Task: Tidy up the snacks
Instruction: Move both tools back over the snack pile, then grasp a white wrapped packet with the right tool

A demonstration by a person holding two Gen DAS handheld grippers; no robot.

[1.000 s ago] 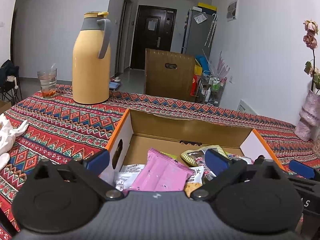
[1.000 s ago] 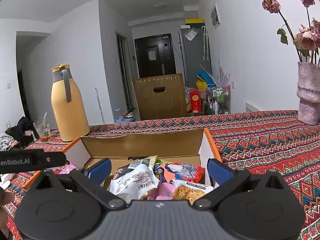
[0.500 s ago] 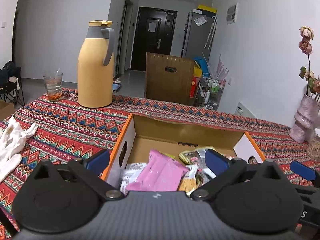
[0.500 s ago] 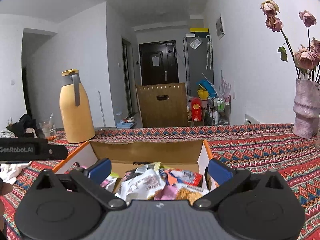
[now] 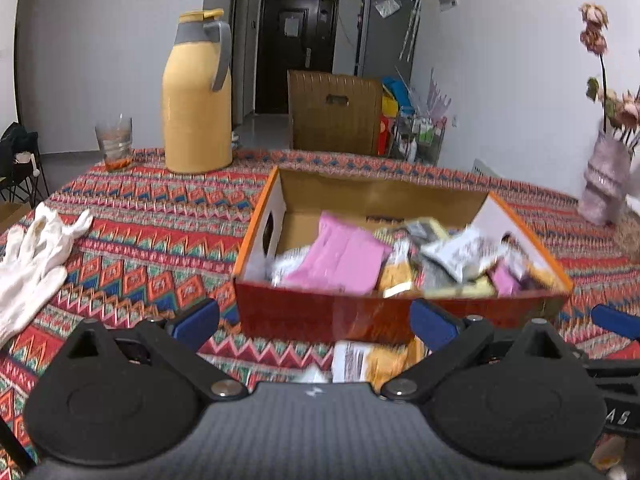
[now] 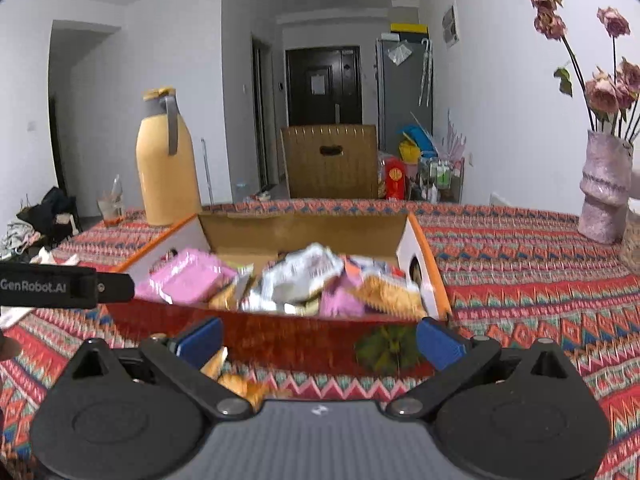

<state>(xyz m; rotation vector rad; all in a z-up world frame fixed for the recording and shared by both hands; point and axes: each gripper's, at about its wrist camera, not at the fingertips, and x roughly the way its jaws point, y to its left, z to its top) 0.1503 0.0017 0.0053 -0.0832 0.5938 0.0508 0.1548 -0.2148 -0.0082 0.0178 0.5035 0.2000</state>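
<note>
- We see the table (image 5: pixel 132 216), draped in a woven cloth of red, blue and orange zigzags, carrying everything in this snack-sorting job.
- At its middle sits the cardboard box (image 5: pixel 360 196), plain brown inside, with an orange rim and a glossy red front wall; the right wrist view shows it (image 6: pixel 304 228) head-on, an oval hand-hole in its white end wall.
- Heaped inside are the snacks (image 5: pixel 400 256): crinkly foil and plastic packets, the biggest a flat pink pouch (image 5: pixel 340 256), beside it a silver-white bag (image 6: pixel 300 276) that looks puffed.
- We judge most of the sorting done, with loose stragglers left: a yellow-and-white packet (image 5: pixel 368 360) lies on the cloth just before the box.
- The left tool (image 5: pixel 314 326) hangs over that packet, jaws spread wide and empty; the next move, we reckon, is a dip down to pinch its thin, slippery edge.
- The right tool (image 6: pixel 320 340) is likewise released, gripping nothing, with an orange-gold snack (image 6: pixel 236 380) showing low between its fingers.
- Off to the left, a soft white cotton glove (image 5: pixel 36 256) lies limp on the cloth.
</note>
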